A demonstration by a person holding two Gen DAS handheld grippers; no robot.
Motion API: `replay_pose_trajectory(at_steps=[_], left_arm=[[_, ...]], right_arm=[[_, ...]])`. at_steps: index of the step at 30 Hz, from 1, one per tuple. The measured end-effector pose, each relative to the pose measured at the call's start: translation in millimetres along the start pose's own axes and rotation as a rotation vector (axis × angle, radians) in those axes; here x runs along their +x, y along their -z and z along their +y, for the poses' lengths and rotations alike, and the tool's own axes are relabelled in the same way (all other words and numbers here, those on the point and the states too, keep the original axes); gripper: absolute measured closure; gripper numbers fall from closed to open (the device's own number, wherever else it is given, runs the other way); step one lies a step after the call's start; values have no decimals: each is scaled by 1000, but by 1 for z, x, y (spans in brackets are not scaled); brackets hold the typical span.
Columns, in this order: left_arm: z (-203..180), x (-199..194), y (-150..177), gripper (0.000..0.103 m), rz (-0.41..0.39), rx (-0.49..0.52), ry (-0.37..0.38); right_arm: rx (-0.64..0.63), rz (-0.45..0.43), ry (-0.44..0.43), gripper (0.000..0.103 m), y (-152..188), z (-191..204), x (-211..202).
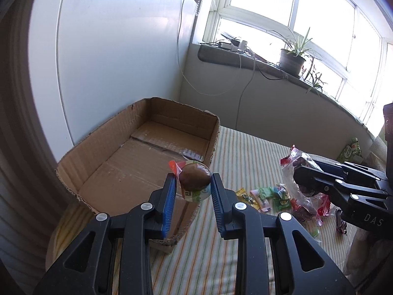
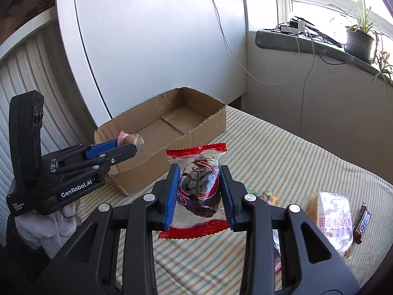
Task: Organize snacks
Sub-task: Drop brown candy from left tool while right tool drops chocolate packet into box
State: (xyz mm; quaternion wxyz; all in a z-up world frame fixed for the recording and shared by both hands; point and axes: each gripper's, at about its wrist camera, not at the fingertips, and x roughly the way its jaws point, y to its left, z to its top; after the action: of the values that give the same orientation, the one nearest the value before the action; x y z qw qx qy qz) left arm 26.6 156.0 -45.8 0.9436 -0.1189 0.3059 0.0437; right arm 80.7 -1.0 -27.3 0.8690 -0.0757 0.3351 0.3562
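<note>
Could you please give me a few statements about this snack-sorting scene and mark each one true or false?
1. The left gripper holds a round brown snack in a clear wrapper. True.
2. The cardboard box is already full of snacks. False: no snack shows lying on its bare floor.
3. The right gripper is clamped on a red-edged packet with dark contents. True.
4. The right gripper's packet lies on the striped cloth. False: it is held up between the pads.
5. A potted plant stands on the windowsill. True.
6. No snacks remain on the cloth. False: small green and pink wrapped sweets lie there.
</note>
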Motion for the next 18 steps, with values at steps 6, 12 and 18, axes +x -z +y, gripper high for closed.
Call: replay_pose_trajectory(at_steps=[6, 12, 18], left_arm=[[16, 0, -2, 76, 0, -16, -28], [27, 2, -3, 76, 6, -31, -44], [31, 1, 0, 76, 14, -37, -55]], right_arm=[[-6, 12, -33, 69, -26, 15, 34], [-20, 41, -52, 69, -39, 24, 66], [-33, 63, -68, 69, -46, 33, 93]])
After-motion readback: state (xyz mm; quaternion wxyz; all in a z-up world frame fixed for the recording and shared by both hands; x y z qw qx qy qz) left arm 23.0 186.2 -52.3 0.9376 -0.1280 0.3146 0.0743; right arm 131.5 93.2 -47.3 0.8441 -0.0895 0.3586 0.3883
